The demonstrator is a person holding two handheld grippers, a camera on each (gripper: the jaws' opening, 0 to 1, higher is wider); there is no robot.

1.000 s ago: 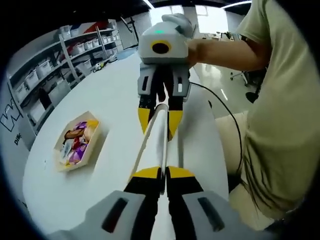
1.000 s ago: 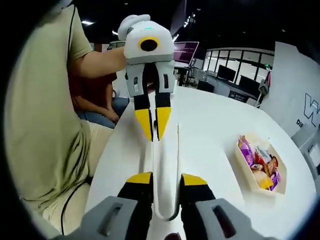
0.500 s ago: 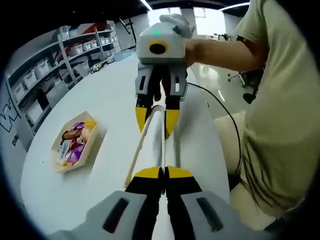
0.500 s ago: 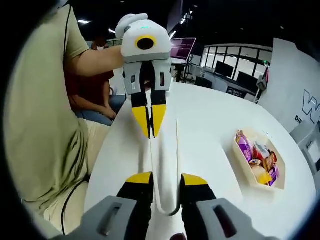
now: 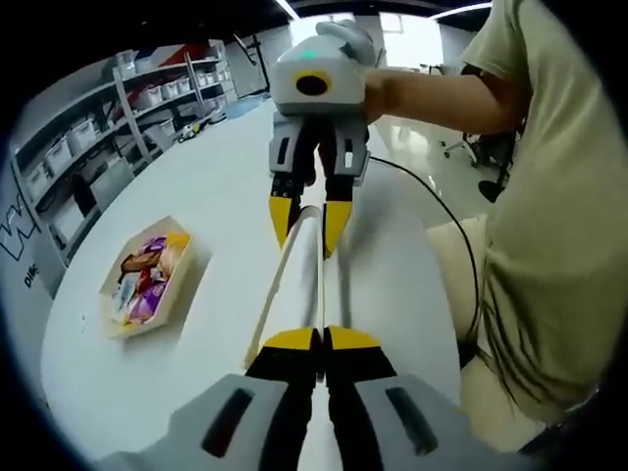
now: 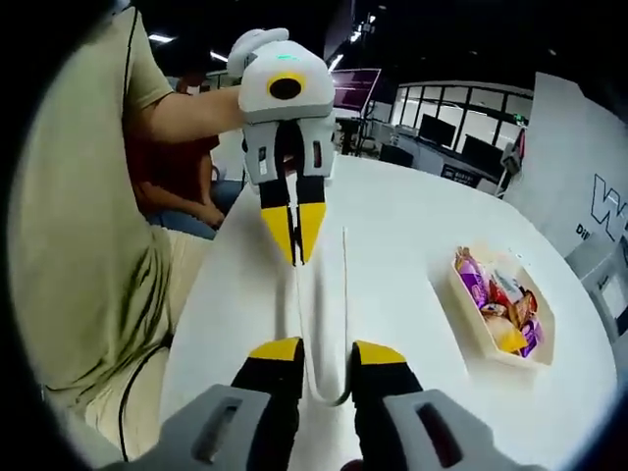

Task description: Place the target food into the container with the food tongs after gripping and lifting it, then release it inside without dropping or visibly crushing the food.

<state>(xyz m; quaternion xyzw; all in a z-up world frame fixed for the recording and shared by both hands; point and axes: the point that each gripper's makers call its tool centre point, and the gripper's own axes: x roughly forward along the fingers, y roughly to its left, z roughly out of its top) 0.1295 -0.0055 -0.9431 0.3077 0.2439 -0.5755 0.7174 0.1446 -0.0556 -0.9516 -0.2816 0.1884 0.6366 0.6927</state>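
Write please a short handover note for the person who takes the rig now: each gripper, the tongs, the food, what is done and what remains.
Left gripper: shut on one end of the white tongs.
Right gripper: holds the tongs' looped end between its jaws.
The tongs hang above the white table, between the two grippers.
Tray with wrapped snacks sits on the table, off to the side.
Done: tongs picked up.
Left: grip a food item, lift it, release it into the container. I cannot tell which item is the target.

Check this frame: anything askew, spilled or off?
One oddity: both tools hold the same white food tongs, the left tool shut on one end, the right tool at the looped end. Tongs aren't at the food. The tray of wrapped snacks sits upright on the table, nothing spilled.
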